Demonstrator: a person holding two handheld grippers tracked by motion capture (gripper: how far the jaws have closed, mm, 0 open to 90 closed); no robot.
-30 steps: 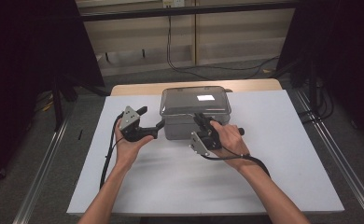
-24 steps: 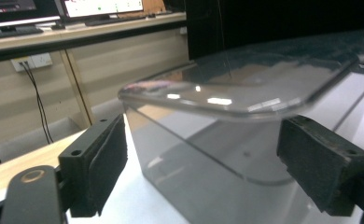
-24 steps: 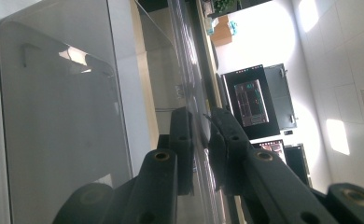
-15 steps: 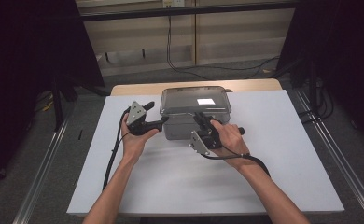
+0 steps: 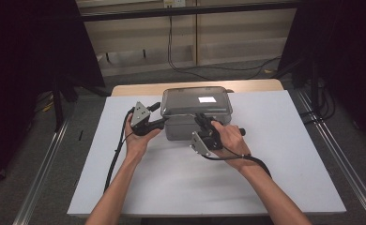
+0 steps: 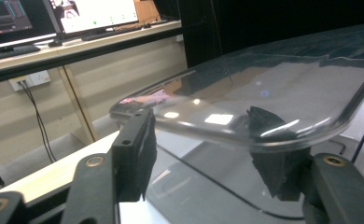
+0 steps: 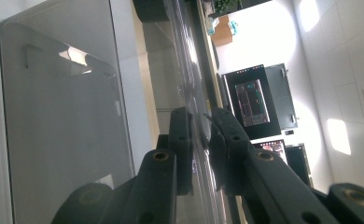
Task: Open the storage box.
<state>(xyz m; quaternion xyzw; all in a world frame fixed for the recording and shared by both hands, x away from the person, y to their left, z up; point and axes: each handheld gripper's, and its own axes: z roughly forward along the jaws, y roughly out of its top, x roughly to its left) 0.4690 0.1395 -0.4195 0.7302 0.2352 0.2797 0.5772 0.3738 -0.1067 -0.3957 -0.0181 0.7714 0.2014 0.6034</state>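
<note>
Table [image 5: 275, 187]: covered by a white sheet, bearing the box toward its far middle.
Box [image 5: 181, 129]: grey, rectangular, sat at the far centre of the sheet; long axis ran left to right, opening faced up.
Lid [image 5: 196, 101]: clear plastic with rounded corners, lay over the box top, long axis matching the box; in the left gripper view its corner looked slightly raised off the box, probably being lifted or seated.
Right gripper [image 5: 202, 123]: reached in from the near right, turned on its side so the jaws could take the thin near rim edge-on; jaws clamped together on the lid edge, seen closely in the right gripper view [image 7: 203, 154].
Left gripper [image 5: 158, 123]: came in at the box's left end, probably to steady or take that corner; jaws apart [image 6: 208, 154], one pad [image 6: 273, 154] under the lid rim, the other beside it, not squeezing.
</note>
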